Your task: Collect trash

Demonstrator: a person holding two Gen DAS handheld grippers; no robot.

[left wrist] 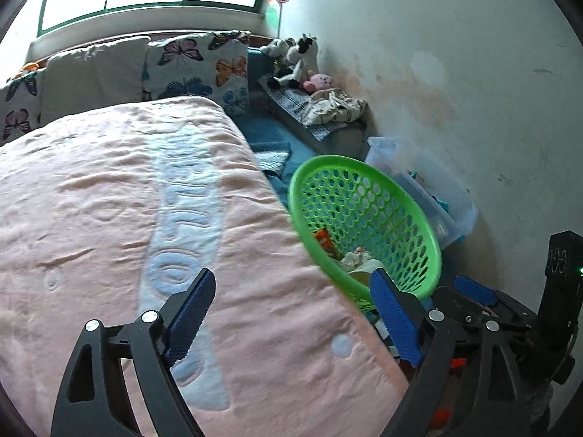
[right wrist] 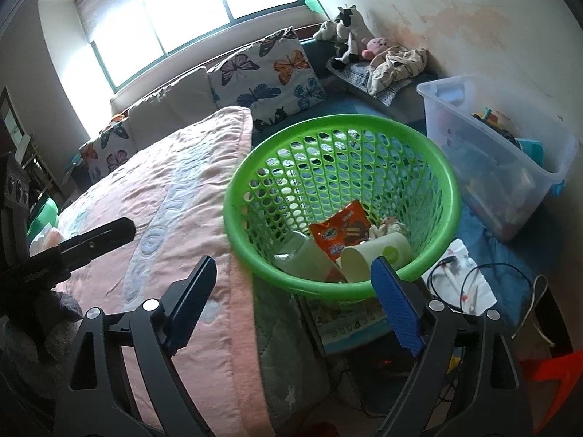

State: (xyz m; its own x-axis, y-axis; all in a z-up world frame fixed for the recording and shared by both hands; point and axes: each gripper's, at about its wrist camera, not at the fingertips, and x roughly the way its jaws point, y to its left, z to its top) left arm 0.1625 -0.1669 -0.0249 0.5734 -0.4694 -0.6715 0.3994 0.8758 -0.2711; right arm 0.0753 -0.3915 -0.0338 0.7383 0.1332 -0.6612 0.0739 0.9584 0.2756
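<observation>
A green perforated basket (right wrist: 339,120) stands beside the bed and holds trash: an orange snack wrapper (right wrist: 342,229), a white paper cup (right wrist: 379,251) on its side, a crumpled tissue (right wrist: 386,225) and another white cup (right wrist: 306,255). My right gripper (right wrist: 294,262) is open just in front of the basket's near rim, with nothing between its fingers. My left gripper (left wrist: 291,276) is open above the pink blanket (left wrist: 109,218), empty, with the basket (left wrist: 364,162) to its right. The wrapper (left wrist: 322,238) and cup (left wrist: 364,269) show inside.
Butterfly pillows (right wrist: 269,69) line the bed's head under the window. A clear plastic bin (right wrist: 492,153) with toys stands against the wall right of the basket. Plush toys (right wrist: 349,32) and crumpled cloth lie on a bench behind. Cables (right wrist: 473,284) and papers lie on the blue floor mat.
</observation>
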